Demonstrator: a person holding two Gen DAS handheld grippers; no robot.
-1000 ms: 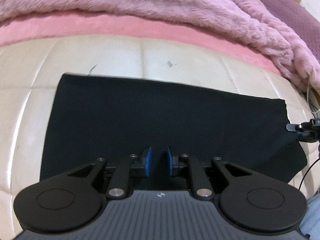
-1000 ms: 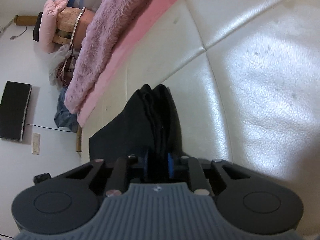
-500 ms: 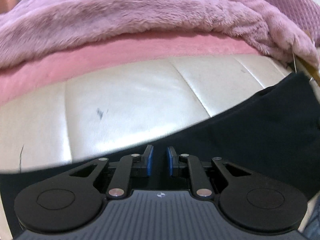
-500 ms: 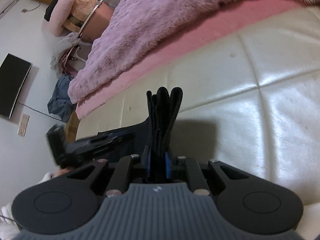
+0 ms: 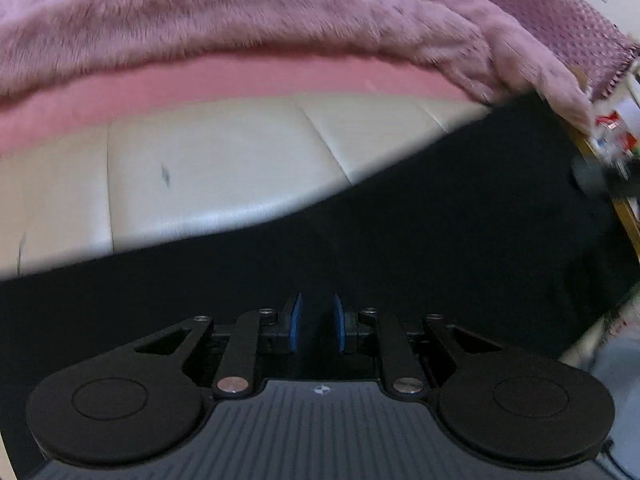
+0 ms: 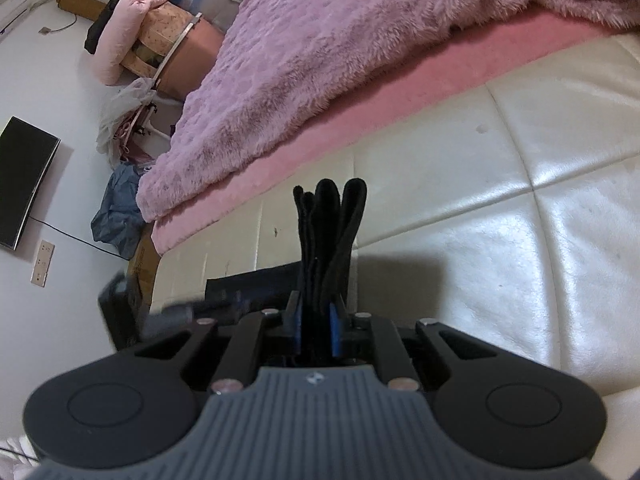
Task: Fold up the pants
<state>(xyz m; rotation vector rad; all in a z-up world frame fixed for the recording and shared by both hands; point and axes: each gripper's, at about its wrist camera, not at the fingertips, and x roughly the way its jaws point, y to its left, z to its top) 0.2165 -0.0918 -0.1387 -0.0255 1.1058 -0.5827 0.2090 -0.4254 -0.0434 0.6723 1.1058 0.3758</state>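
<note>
Right gripper: the right gripper (image 6: pixel 316 322) is clamping a bunched edge of the black pants (image 6: pixel 330 232); several folded layers are standing up between its blue pads (image 6: pixel 335 330) toward 12 o'clock.
Left gripper: the left gripper (image 5: pixel 317 322) is sitting over black cloth with a narrow gap between its blue pads (image 5: pixel 297 322); whether cloth is pinched there I cannot tell.
Pants: in the left wrist view the pants (image 5: pixel 400 248) are stretching as a dark sheet from 9 o'clock up to 2 o'clock, covering the lower half.
Bed: a cream quilted mattress (image 6: pixel 500 184) is lying under the pants.
Bedding: a pink sheet (image 5: pixel 200 88) and a fluffy mauve blanket (image 5: pixel 240 12) are running along the far side at 12 o'clock.
Room: a dark screen (image 6: pixel 22 180) is hanging on the wall at 9 o'clock.
</note>
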